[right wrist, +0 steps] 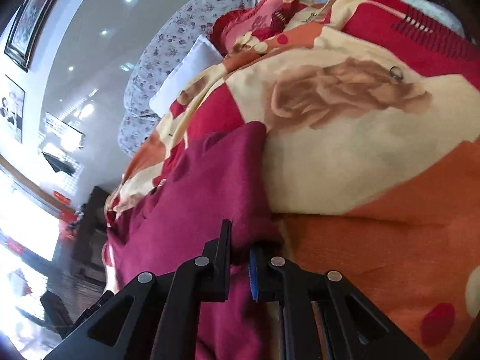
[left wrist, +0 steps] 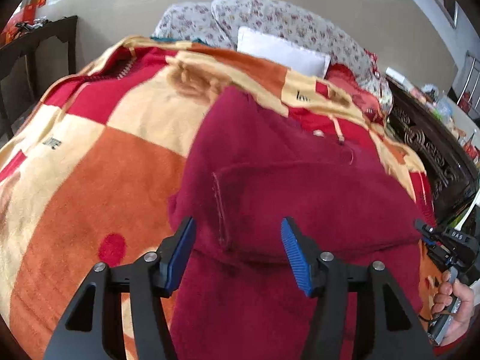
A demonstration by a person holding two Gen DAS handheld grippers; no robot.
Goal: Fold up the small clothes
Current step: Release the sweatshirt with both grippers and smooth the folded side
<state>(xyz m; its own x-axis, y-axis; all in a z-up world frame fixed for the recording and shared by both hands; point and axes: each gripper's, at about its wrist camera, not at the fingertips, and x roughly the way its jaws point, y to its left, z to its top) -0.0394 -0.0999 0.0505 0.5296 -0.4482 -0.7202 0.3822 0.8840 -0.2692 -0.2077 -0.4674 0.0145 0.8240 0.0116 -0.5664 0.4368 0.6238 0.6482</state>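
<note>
A maroon fleece garment (left wrist: pixel 300 186) lies spread on a checked blanket of orange, cream and red (left wrist: pixel 99 162). My left gripper (left wrist: pixel 237 223) hovers open over the garment's near part. Its blue pads (left wrist: pixel 295 255) stand well apart, either side of a stitched seam, with no cloth pinched. At the right edge of the left wrist view a person's hand (left wrist: pixel 456 303) holds my right gripper (left wrist: pixel 426 229) at the garment's right side. In the right wrist view the right gripper (right wrist: pixel 240 241) is shut on the maroon garment's (right wrist: pixel 210 186) edge, with cloth bunched between the fingers.
Floral pillows (left wrist: pixel 270 18) and a white pillow (left wrist: pixel 279 48) sit at the bed's far end. A dark carved wooden frame (left wrist: pixel 429 147) runs along the right side. A dark table (left wrist: pixel 36 51) stands at the far left. The blanket (right wrist: pixel 375 180) fills the right wrist view's right half.
</note>
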